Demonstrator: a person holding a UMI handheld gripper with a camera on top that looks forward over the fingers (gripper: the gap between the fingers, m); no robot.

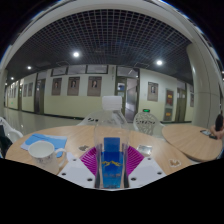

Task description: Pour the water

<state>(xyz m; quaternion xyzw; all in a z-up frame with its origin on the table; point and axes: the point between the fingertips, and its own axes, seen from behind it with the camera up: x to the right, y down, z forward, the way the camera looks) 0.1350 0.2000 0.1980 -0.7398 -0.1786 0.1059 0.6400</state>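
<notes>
My gripper (pixel 111 163) is shut on a blue bottle (pixel 111 160) with a yellow mark, which stands upright between the two magenta pads (pixel 90 160). Both pads press on its sides. The bottle is held above a round wooden table (pixel 75 140). A white bowl (pixel 42 149) sits on a blue cloth (pixel 52 142) on the table to the left. A small clear cup (pixel 146 150) sits on the table just right of the fingers.
A second round table (pixel 195 142) stands to the right. Clear plastic chairs (pixel 147 122) stand beyond the table. A long corridor with doors and ceiling lights runs behind.
</notes>
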